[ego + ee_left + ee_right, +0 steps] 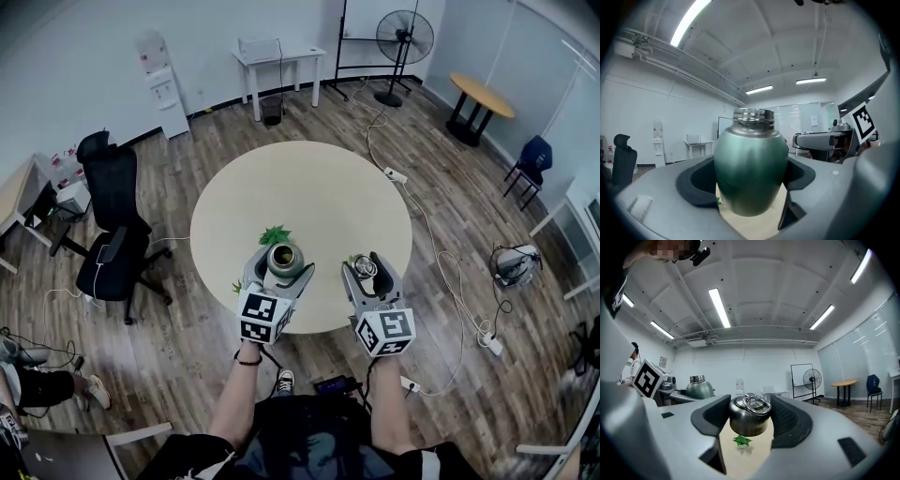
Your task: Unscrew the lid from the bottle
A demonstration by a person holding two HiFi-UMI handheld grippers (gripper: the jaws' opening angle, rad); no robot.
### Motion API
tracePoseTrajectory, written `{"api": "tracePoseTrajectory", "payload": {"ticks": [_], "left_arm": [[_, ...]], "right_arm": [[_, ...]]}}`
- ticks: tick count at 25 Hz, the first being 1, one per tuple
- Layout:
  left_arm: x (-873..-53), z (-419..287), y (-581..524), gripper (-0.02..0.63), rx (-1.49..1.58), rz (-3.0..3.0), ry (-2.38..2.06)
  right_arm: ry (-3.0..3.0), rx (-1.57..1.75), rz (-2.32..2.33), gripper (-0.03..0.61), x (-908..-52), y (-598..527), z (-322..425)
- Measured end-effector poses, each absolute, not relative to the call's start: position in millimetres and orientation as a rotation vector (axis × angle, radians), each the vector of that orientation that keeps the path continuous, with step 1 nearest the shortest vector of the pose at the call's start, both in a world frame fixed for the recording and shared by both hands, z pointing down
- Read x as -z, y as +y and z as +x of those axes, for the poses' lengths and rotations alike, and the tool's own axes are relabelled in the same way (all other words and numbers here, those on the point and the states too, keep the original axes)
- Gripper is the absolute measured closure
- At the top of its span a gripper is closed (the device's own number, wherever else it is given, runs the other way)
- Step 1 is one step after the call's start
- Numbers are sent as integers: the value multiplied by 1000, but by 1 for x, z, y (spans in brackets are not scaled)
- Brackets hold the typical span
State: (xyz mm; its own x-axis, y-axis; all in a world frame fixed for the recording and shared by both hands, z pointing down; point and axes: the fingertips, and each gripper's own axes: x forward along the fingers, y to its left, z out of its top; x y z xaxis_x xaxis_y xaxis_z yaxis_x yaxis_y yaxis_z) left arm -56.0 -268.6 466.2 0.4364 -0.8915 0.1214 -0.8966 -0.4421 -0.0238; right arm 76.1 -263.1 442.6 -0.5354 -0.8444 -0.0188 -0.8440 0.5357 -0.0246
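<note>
Presently, two tools are in use, one per hand, and both are loaded. The left tool (pixel 280 264) is clamped on the one bottle (pixel 285 260), with its pads bearing on opposite sides of the green body; the threaded steel neck stands upright and open above the jaws. The right tool (pixel 365 263) is clamped on the one lid (pixel 364 267), a steel cap held with its wire ring uppermost. Bottle and lid are apart, side by side, with a clear gap between the two tools. Both tools are held level over the near rim of the one round bench (pixel 309 178), with the person's forearms reaching in from below that rim. One green leafy sprig (pixel 275 234) lies on the bench just beyond the bottle, and bare bench top extends from it to the far rim and to both sides. Whether the bottle base touches the bench cannot be determined; the lid is held off the surface. Around the bench, wood floor is open on the far and right sides. One black office chair (pixel 112 225) stands near the left rim. Along the far wall stand one white table (pixel 278 54), one water dispenser (pixel 161 84) and one pedestal fan (pixel 404 39). One small round table (pixel 481 94) is at far right, and cables (pixel 441 262) trail across the floor on the right.
</note>
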Motion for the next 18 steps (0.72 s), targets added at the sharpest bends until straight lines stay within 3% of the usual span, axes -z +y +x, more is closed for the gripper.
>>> {"api": "tracePoseTrajectory", "payload": {"ticks": [18], "left_arm": [[-462, -55, -271, 229, -183, 2645, -1627]], "right_arm": [[2760, 19, -1503, 313, -446, -265, 77]]}}
